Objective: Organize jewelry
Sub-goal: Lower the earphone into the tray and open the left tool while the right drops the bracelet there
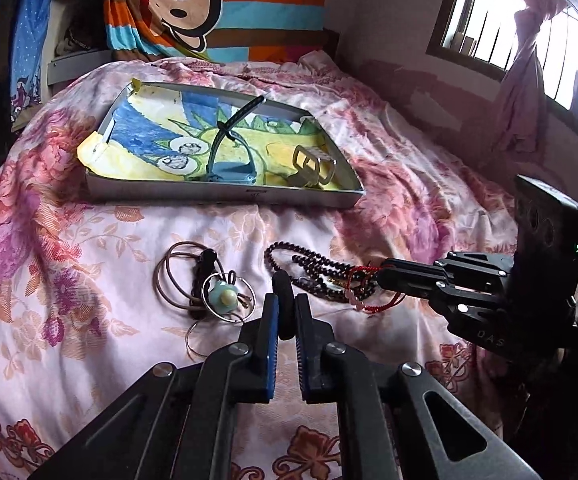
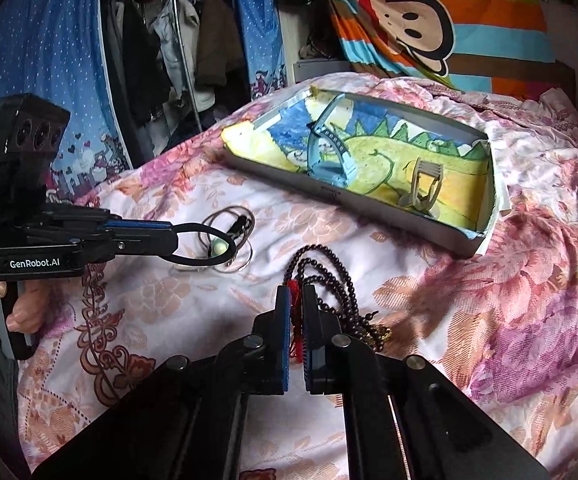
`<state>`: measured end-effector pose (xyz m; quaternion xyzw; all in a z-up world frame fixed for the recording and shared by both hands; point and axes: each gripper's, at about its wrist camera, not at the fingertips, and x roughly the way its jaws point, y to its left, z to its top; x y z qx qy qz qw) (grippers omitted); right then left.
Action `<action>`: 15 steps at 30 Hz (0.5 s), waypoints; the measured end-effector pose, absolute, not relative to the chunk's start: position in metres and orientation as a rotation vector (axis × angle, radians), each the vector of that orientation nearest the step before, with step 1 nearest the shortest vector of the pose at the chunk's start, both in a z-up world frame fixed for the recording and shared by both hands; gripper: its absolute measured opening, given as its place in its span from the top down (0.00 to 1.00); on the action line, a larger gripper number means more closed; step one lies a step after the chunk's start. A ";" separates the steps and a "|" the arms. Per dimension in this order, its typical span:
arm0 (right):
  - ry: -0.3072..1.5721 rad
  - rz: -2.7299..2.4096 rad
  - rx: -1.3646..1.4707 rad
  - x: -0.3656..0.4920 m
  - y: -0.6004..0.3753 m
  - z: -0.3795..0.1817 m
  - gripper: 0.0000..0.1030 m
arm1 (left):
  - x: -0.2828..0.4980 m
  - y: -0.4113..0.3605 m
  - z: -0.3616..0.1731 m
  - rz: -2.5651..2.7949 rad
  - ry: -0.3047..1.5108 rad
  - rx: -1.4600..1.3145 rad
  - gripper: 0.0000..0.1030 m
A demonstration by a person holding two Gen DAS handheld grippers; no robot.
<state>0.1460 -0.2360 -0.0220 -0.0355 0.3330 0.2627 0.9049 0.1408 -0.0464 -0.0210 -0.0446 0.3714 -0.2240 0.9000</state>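
Floral bedspread (image 1: 89,240) at 6 o'clock still carries loose pieces below the shallow grey tray (image 1: 225,194), while the left gripper (image 1: 285,312) jaws pinch a black elastic hair loop (image 1: 282,300) and the right gripper (image 2: 297,308) jaws pinch a red braided cord (image 2: 295,320).

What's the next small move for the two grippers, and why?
Probably lift both and carry toward the tray. The left gripper is shut on a black hair tie; the right gripper pinches the red cord on the dark bead necklace. The tray already holds a watch.
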 end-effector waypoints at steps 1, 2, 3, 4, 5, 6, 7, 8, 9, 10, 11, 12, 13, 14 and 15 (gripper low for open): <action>0.679 0.541 -0.066 0.145 -0.237 -0.021 0.95 | 0.141 -0.046 -0.020 -0.464 0.764 -0.098 0.92; 0.667 0.538 -0.060 0.145 -0.238 -0.019 0.95 | 0.141 -0.045 -0.019 -0.466 0.756 -0.105 0.92; 0.655 0.535 -0.054 0.144 -0.240 -0.017 0.95 | 0.141 -0.044 -0.018 -0.466 0.748 -0.110 0.92; 0.647 0.535 -0.049 0.144 -0.240 -0.015 0.95 | 0.140 -0.044 -0.017 -0.466 0.740 -0.113 0.92; 0.635 0.536 -0.043 0.144 -0.241 -0.013 0.95 | 0.140 -0.044 -0.016 -0.467 0.730 -0.115 0.92; 0.626 0.536 -0.040 0.144 -0.241 -0.011 0.95 | 0.140 -0.044 -0.014 -0.468 0.719 -0.116 0.92; 0.618 0.536 -0.039 0.144 -0.242 -0.009 0.95 | 0.139 -0.044 -0.012 -0.468 0.706 -0.117 0.92; 0.607 0.536 -0.040 0.145 -0.241 -0.007 0.95 | 0.139 -0.044 -0.011 -0.467 0.697 -0.118 0.92; 0.595 0.534 -0.043 0.146 -0.241 -0.004 0.95 | 0.140 -0.045 -0.008 -0.461 0.680 -0.117 0.92; 0.585 0.531 -0.045 0.147 -0.241 -0.002 0.95 | 0.141 -0.045 -0.005 -0.456 0.660 -0.119 0.92; 0.570 0.527 -0.045 0.151 -0.241 0.002 0.95 | 0.144 -0.045 -0.002 -0.446 0.639 -0.123 0.92; 0.558 0.522 -0.043 0.156 -0.242 0.006 0.95 | 0.146 -0.046 0.000 -0.436 0.627 -0.127 0.92; 0.548 0.515 -0.041 0.159 -0.242 0.009 0.95 | 0.152 -0.045 0.004 -0.422 0.607 -0.140 0.92; 0.534 0.503 -0.033 0.165 -0.244 0.013 0.95 | 0.157 -0.044 0.008 -0.409 0.585 -0.159 0.92; 0.524 0.493 -0.023 0.169 -0.247 0.016 0.95 | 0.160 -0.041 0.012 -0.397 0.565 -0.175 0.92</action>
